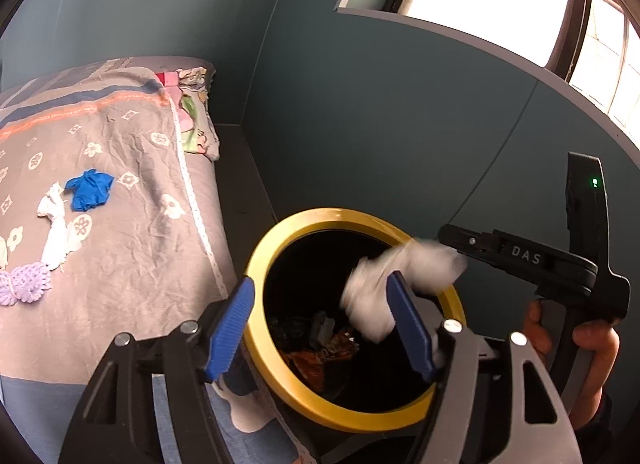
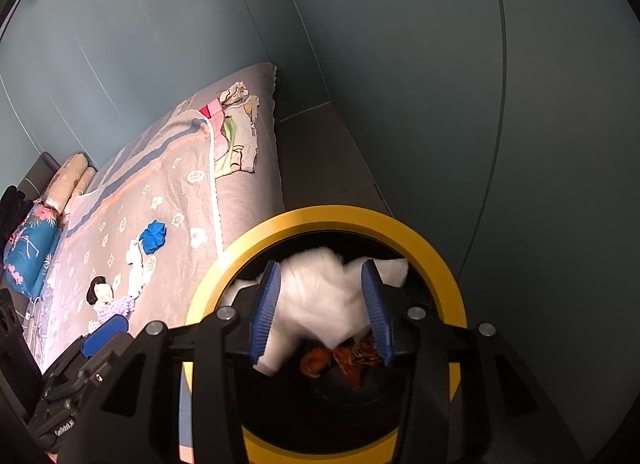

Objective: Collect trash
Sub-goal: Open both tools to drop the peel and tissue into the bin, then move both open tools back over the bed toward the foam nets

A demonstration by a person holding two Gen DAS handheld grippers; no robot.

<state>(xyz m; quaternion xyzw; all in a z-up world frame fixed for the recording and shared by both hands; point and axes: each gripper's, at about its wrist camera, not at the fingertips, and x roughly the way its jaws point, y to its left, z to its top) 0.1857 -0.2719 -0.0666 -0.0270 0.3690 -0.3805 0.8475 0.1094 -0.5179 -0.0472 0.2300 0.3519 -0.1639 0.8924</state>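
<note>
A black bin with a yellow rim (image 1: 280, 236) (image 2: 328, 216) stands beside the bed. My left gripper (image 1: 320, 328) is open over its mouth with nothing pressed between its blue pads. A blurred white paper wad (image 1: 384, 288) (image 2: 324, 296) hangs in the bin's opening, between the pads of my right gripper (image 2: 320, 304), which stand apart from it and open. Orange wrappers (image 1: 316, 360) (image 2: 352, 356) lie at the bin's bottom. On the bedspread lie a blue crumpled piece (image 1: 89, 190) (image 2: 153, 237) and a white tissue (image 1: 56, 224) (image 2: 136, 268).
The bed (image 1: 132, 264) with a grey flowered cover fills the left. A purple crochet item (image 1: 24, 284) (image 2: 116, 308) lies near the tissue, with pillows (image 2: 68, 180) farther back. Teal walls (image 1: 360, 124) close in behind the bin. A hand (image 1: 592, 344) holds the right gripper's black frame (image 1: 528, 260).
</note>
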